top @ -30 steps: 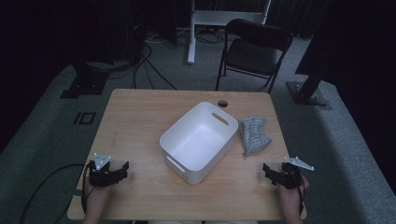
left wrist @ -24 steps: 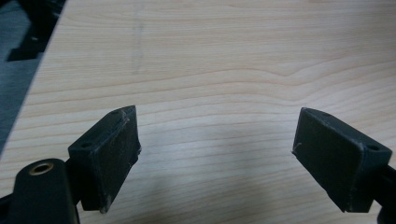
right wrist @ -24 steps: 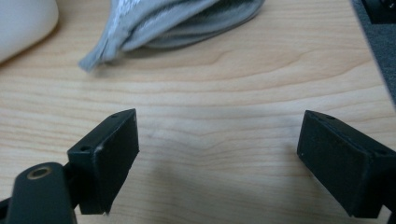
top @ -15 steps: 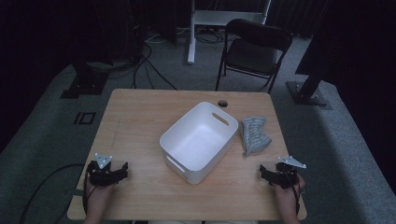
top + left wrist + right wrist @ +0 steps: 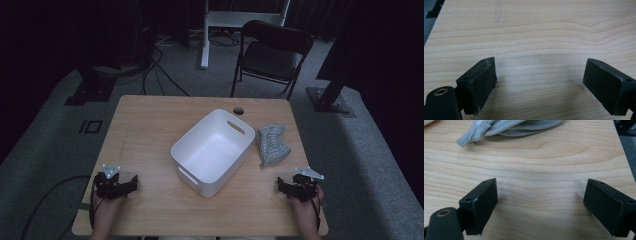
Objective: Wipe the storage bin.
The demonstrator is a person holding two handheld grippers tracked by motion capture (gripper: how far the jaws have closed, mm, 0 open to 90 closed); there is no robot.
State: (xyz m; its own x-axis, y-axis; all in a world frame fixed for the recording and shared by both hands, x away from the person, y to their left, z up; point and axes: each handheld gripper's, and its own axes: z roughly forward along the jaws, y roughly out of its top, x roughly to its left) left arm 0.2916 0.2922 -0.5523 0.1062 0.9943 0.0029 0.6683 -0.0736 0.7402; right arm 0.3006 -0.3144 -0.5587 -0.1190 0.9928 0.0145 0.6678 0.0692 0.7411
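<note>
A white plastic tub (image 5: 212, 150) sits empty near the middle of the wooden table (image 5: 150, 125), turned at an angle. Just right of it lies a crumpled grey cloth (image 5: 272, 144), whose near end (image 5: 506, 127) appears at the top of the right gripper view. My left gripper (image 5: 120, 182) rests low at the table's front left, jaws wide apart over bare wood (image 5: 539, 70). At the front right my right gripper (image 5: 295, 185) is also open, a short way in front of the cloth, with nothing between its jaws (image 5: 540, 195).
A black folding chair (image 5: 272, 55) stands beyond the table's far edge, next to a white stand (image 5: 207, 30). Cables trail across the grey carpet at the left. A small round hole (image 5: 238, 110) marks the tabletop behind the tub.
My right gripper has slid slightly toward the front edge of the table. The left gripper, tub and cloth have stayed put.
</note>
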